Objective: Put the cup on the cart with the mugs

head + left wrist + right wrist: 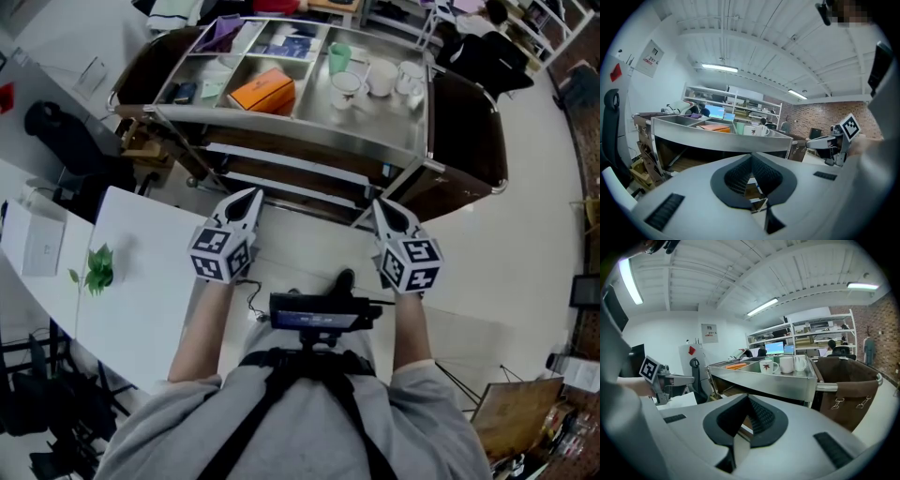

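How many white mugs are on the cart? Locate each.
3: leaf-printed mug nearest the person, plain mug beside it, third mug rightmost. None seems hidden.

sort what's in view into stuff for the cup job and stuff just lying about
For the job: cart, green cup, white mugs.
Lying about: orange box, green leaves on the white table.
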`<action>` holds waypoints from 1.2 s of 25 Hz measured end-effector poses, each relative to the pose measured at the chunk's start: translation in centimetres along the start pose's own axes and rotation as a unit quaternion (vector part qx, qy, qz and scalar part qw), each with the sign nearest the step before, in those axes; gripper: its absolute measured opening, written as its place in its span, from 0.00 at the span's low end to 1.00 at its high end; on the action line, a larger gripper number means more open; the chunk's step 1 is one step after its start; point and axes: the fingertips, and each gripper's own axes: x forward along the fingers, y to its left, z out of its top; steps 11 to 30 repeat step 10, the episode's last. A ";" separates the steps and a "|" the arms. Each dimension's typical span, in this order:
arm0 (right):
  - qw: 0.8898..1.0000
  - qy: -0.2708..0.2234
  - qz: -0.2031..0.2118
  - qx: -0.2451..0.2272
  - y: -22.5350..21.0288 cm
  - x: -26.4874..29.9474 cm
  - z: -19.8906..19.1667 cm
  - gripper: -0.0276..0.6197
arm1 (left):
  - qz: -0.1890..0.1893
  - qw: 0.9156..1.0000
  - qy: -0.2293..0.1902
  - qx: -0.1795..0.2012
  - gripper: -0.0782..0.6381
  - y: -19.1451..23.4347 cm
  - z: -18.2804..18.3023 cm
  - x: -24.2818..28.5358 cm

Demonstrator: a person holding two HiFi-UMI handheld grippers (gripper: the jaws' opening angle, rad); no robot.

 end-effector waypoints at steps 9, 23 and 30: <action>1.000 -0.002 -0.002 -0.005 0.6 -0.4 0.1 0.04 | -0.009 1.000 0.006 0.002 0.11 -0.3 -0.7 -0.5; 1.000 -0.002 -0.002 -0.006 0.7 -0.5 0.1 0.04 | -0.008 1.000 0.006 0.002 0.11 -0.3 -0.7 -0.6; 1.000 -0.002 -0.002 -0.006 0.7 -0.5 0.1 0.04 | -0.008 1.000 0.006 0.002 0.11 -0.3 -0.7 -0.6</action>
